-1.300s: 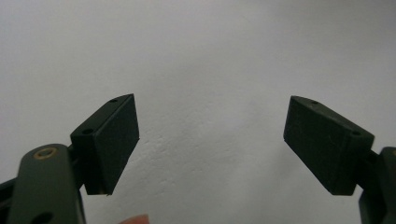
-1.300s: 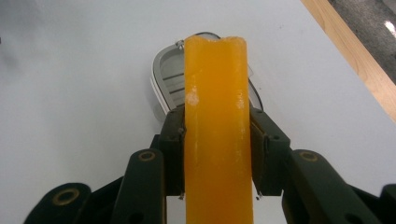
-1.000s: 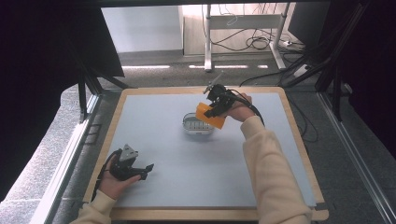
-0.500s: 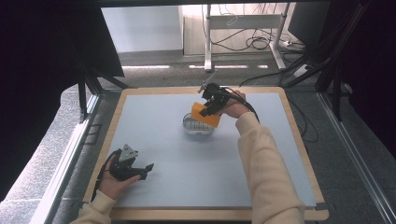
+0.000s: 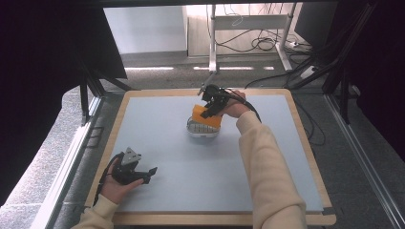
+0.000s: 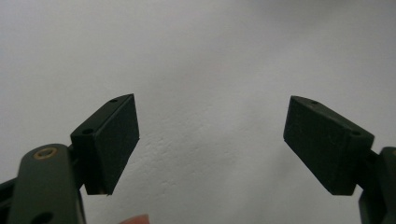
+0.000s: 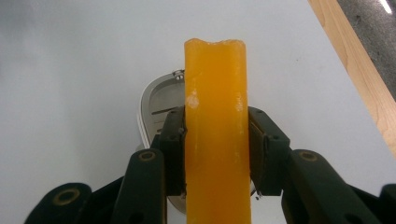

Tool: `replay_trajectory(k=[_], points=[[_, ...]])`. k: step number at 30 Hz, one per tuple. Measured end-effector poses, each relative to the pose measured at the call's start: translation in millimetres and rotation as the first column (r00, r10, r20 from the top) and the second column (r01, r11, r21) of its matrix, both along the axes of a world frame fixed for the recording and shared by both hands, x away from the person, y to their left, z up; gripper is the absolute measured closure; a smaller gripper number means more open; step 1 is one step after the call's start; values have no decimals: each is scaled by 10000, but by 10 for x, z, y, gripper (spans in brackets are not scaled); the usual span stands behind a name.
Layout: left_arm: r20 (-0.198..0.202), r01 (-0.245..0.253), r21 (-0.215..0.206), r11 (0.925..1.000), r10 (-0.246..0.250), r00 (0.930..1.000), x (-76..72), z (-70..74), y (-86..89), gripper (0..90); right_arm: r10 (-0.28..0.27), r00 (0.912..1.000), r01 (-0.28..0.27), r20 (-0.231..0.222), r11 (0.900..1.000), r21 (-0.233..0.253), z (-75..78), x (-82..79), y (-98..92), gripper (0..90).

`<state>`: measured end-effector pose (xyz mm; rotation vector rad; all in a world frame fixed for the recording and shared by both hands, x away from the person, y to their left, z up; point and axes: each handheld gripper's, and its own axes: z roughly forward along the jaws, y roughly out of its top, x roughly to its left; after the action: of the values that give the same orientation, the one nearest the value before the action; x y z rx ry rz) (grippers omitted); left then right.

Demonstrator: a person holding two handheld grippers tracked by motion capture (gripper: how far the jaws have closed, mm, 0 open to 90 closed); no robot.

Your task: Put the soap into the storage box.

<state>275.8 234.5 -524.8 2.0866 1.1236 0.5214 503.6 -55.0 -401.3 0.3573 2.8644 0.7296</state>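
Orange block (image 7: 215, 135) cut off below, hiding much of the white dish (image 7: 156, 105).

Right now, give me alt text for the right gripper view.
The right gripper clamps an orange sponge-like block upright between its black jaws, above a white metal soap dish on a pale table.

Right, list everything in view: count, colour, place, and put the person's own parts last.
sponge: one, orange, clamped upright in the right tongs above the soap dish.
soap dish: one, white and metal, slotted, mid-table toward the far side.
table: one, pale blue-grey top with wooden edge.
cables: several, black, on the floor beyond the table.
right tongs: one, black, shut on the sponge.
left tongs: one, black, open, near the table's left edge.
sleeves: two, cream.
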Motion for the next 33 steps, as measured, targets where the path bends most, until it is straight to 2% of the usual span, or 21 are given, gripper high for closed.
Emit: replay_trajectory(k=[9, 14, 20, 23, 27, 30, 33], points=[[-5, 15, 7, 10000, -15, 10000, 2, 1, 2, 181, 527, 9986, -528, -18, 9985, -140, -76, 43, 69, 622], [3, 35, 22, 10000, -35, 10000, -2, 5, 1, 181, 629, 9980, -629, -43, 9978, -200, -118, 62, 100, 622], [19, 66, 3, 10000, -66, 10000, -5, 8, 2, 181, 935, 9956, -929, 79, 9942, -537, -180, 52, 155, 622], [35, 58, -50, 10000, -58, 10000, -7, 10, 1, 181, 1177, 9930, -1180, -85, 9906, -688, -222, 51, 171, 622], [40, 68, -32, 10000, -68, 10000, -11, 12, -3, 181, 1290, 9916, -1278, 60, 9870, -976, -274, 37, 195, 616], [40, 72, -15, 10000, -72, 10000, -11, 12, -4, 180, 1113, 9930, -1075, 403, 9905, -854, -266, 37, 199, 551], [29, 62, 1, 10000, -62, 10000, -12, 10, -10, 181, 710, 9952, -665, 676, 9956, -664, -238, 26, 187, 433]])
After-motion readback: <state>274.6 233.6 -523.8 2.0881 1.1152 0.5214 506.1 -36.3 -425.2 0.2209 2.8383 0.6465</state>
